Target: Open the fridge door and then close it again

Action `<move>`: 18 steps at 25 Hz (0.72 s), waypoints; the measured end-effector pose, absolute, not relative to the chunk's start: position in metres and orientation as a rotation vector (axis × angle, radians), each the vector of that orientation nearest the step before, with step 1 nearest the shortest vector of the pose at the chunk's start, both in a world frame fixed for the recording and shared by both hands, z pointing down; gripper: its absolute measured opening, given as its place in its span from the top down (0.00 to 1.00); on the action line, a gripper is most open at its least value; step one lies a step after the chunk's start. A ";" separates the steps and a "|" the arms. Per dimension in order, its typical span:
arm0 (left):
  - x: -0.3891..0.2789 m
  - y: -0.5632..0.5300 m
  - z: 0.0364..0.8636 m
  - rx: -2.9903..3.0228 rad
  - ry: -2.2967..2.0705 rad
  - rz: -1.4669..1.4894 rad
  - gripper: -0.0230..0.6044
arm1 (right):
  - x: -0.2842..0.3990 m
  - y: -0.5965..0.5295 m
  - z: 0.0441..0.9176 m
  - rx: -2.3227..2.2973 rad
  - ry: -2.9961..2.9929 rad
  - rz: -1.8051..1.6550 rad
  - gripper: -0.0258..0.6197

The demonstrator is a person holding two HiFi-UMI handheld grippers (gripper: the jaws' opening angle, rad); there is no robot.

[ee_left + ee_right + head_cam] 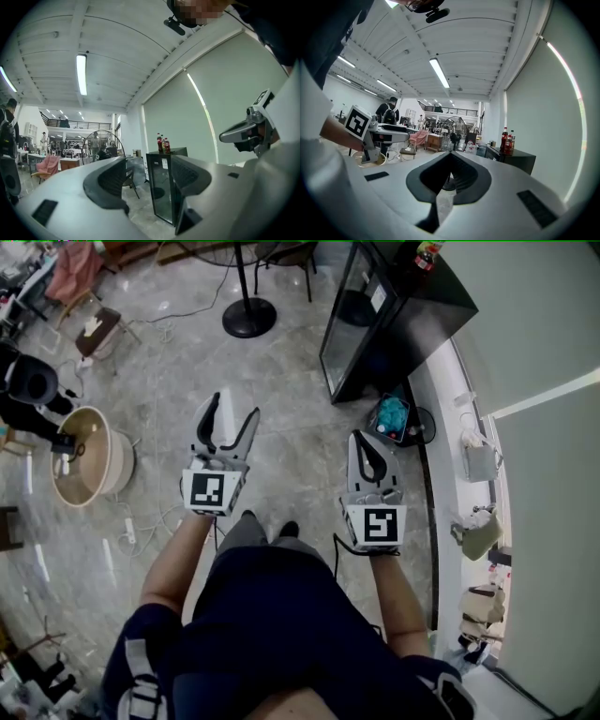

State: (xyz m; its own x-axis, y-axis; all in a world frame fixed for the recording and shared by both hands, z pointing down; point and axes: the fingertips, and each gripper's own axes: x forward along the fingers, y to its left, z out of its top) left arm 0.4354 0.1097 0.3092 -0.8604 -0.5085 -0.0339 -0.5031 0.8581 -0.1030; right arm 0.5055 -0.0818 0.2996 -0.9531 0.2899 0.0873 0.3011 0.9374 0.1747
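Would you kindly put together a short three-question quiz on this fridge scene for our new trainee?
1. True or false: the right gripper is touching the fridge.
2. What stands on top of the fridge? A. bottles B. a kettle C. a potted plant
3. Fill in the blank: the jaws of the left gripper stand ____, with nothing between them.

Key
1. False: it is held clear of the fridge, with its jaws together on nothing.
2. A
3. open
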 end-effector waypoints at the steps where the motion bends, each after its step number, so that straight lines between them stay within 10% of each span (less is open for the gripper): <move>1: 0.431 0.108 0.309 -0.812 2.968 -0.141 0.49 | 0.503 -0.082 0.302 -0.464 -3.026 -0.285 0.93; 18: 0.196 0.101 0.321 -1.204 2.787 -0.134 0.49 | 0.307 -0.042 0.323 -0.204 -3.015 -0.245 0.93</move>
